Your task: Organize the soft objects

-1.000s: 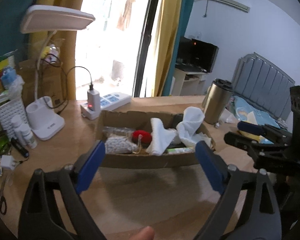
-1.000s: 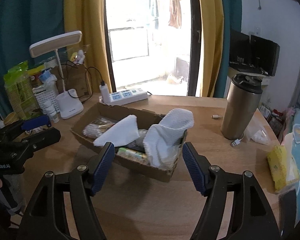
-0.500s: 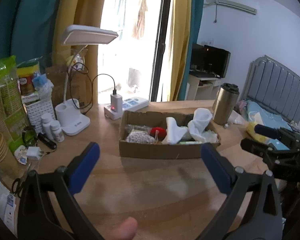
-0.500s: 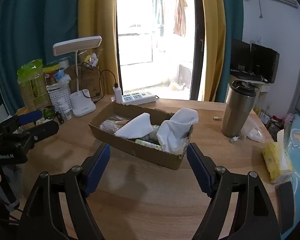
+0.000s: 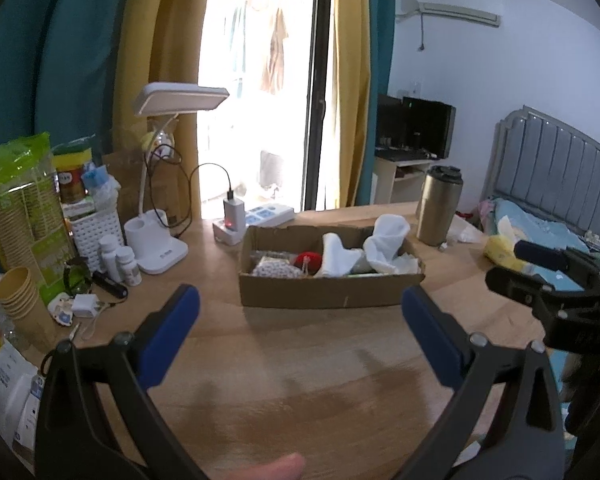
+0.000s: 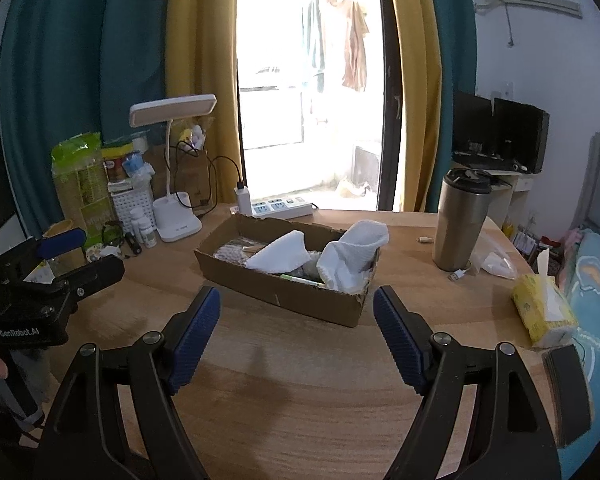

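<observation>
Peering into the box (image 5: 332,292) from both wrist views: contents half hidden by its near wall. Two white cloths (image 6: 356,256) stick up; a red item (image 5: 309,259) and a speckled pouch (image 5: 274,269) show only in the left view; a green-white tube (image 6: 300,280) is barely readable. Left gripper (image 5: 300,300) arms cut off at the bottom edge, with a fingertip (image 5: 278,466) poking in. Right gripper (image 6: 296,304) likewise cropped below.

Surface: wooden table (image 6: 300,380); right edge runs out toward a bed (image 5: 548,224). Room: bright balcony door, yellow and teal curtains (image 6: 192,40). Lamp (image 5: 172,184), power strip (image 6: 282,208), steel tumbler (image 6: 460,220), tissue pack (image 6: 544,308), paper cups (image 5: 24,300) around.

Box sits mid-table, beyond both grippers and apart from them. Long axis runs left-right in the left view, slanted from far-left to near-right in the right view.

Left jaws have just been opening and stand wide, nothing between them. Right jaws, also just opening, stand parted somewhat less, empty
</observation>
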Demonstrator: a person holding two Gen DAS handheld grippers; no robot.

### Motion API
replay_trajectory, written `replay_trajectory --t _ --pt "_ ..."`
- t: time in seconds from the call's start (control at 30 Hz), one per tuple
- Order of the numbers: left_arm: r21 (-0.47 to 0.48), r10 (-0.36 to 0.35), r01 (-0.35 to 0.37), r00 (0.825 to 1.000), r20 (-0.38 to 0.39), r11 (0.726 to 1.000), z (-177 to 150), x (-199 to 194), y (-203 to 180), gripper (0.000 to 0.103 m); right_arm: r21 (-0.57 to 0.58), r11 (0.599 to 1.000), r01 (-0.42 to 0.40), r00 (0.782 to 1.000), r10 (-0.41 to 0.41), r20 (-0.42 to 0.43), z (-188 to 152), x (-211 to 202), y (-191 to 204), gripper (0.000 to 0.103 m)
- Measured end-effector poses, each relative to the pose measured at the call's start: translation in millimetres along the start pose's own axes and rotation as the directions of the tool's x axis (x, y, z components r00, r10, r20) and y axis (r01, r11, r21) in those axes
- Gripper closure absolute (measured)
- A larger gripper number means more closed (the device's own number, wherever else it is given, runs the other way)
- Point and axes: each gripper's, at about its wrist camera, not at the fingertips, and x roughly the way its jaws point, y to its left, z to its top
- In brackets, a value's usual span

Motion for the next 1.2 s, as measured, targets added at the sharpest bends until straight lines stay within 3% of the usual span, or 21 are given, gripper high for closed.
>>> replay_trajectory --t 0.2,0.77,1.2 --pt "0.011 -0.037 0.037 0.999 0.039 0.999 -1.9 -16.7 -9.4 0.001 0.005 1.0 0.001 1.0 -0.001 0.028 -8.0 -14.9 0.4 0.021" --pt "0.014 -0.053 0.052 0.992 0.118 0.999 5.1 -48.9 -15.3 0.001 -0.018 1.0 -0.004 0.996 0.005 0.089 -7.6 -45.3 6.1 0.021" --pt "-0.006 -0.06 0.062 0.989 0.132 0.998 8.1 -57.1 -12.0 0.001 -0.033 0.999 -0.006 0.993 0.01 0.114 -3.8 -56.4 10.8 0.021"
